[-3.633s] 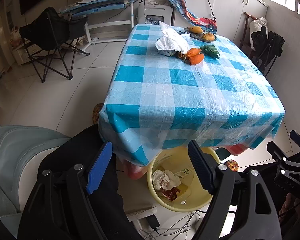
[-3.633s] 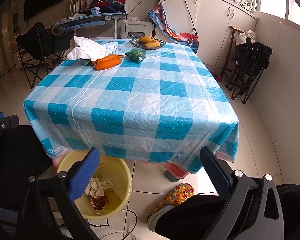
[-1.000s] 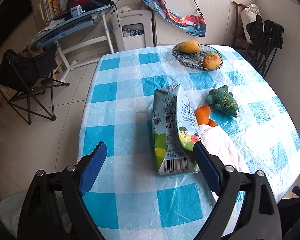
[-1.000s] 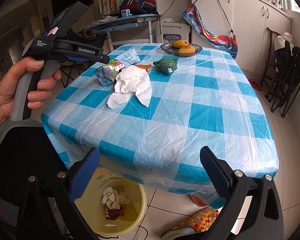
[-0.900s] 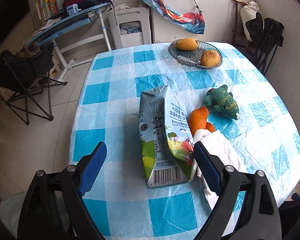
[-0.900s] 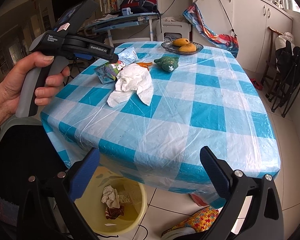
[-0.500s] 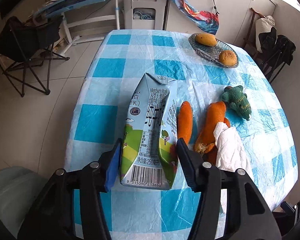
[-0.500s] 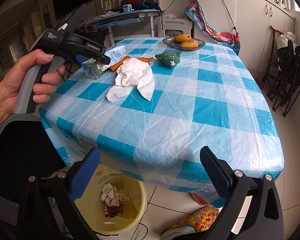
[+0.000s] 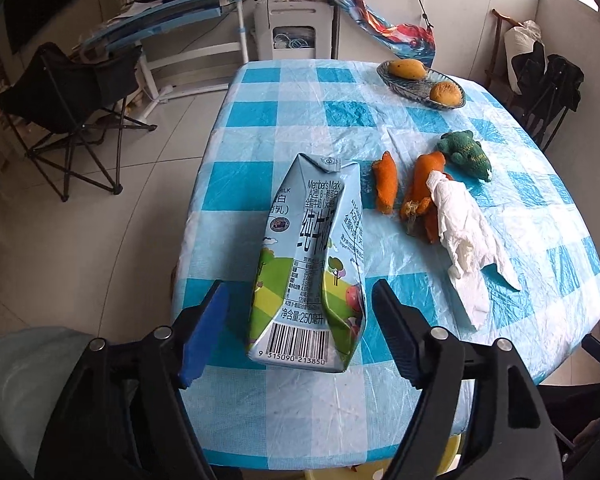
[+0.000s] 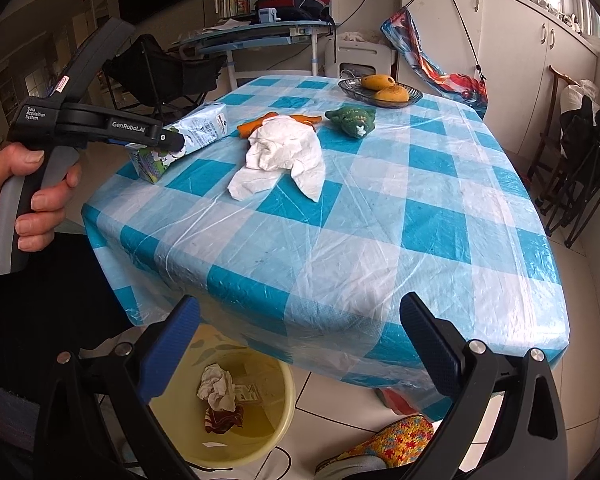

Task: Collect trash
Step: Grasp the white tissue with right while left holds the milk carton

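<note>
Left wrist: my left gripper (image 9: 300,334) brackets the dented, glossy milk carton (image 9: 309,262) at the checked table (image 9: 268,128) edge, apparently not clamped. Right wrist: my right gripper (image 10: 300,354), spread, empty, hangs above the round yellow bin (image 10: 278,394); crumpled tissue (image 10: 282,154) mid-table.

On the table (image 9: 300,412) covered in blue-and-white checked plastic lies one pale blue milk carton (image 9: 312,256), one crumpled white paper tissue (image 9: 466,236), three orange carrot pieces (image 9: 386,186), one green plush toy (image 9: 466,154) and one dark glass dish (image 9: 418,84) holding two yellow-orange fruits (image 9: 408,68). Below the table edge stands one round yellow plastic bin (image 10: 268,436), with one wad of white paper (image 10: 218,390) and one dark red scrap (image 10: 222,420) inside. Two black grippers with blue pads show, left gripper (image 9: 298,334) and right gripper (image 10: 300,356).
</note>
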The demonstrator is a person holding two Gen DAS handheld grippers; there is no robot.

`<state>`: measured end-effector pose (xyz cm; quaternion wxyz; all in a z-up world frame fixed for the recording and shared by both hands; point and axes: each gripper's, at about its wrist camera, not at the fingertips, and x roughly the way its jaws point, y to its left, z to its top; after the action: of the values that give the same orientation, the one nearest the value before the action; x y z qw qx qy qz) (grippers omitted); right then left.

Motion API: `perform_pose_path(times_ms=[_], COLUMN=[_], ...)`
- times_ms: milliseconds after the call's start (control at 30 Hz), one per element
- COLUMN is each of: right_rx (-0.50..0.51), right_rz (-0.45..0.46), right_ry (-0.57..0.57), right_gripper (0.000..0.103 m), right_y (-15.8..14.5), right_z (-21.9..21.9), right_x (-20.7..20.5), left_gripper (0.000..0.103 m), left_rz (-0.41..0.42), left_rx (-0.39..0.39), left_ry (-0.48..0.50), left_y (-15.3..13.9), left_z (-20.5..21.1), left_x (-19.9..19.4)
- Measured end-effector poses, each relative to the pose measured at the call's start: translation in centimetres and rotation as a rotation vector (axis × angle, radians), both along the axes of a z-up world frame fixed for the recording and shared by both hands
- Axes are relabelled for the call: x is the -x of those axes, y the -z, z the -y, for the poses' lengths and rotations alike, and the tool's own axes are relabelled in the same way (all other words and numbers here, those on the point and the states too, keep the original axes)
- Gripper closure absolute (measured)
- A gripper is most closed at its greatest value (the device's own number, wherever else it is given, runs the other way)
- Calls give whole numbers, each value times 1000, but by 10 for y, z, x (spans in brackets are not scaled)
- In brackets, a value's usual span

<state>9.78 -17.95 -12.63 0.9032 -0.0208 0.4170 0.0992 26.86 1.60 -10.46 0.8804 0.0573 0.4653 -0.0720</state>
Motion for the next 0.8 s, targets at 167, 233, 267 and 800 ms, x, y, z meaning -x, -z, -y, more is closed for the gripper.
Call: perform_pose_path(times_ms=[167,233,267,800], right_rx=[-1,0,1,14], right_rz=[-5,-5,-5,-12], right_ry=[-5,-10,-13,-34], right_gripper=[7,7,7,7], right_y=[2,2,2,5], right_z=[-2,-4,-5,-16], right_x=[-3,-3,-3,-11], left_gripper=[26,26,26,25], left_rz=[45,52,56,69], left_rx=[-54,-62,-66,-54], left_ry=[12,17,19,12], left_y=[-4,-5,-5,2], left_z=[5,6,7,-1], left_x=[7,8,9,4])
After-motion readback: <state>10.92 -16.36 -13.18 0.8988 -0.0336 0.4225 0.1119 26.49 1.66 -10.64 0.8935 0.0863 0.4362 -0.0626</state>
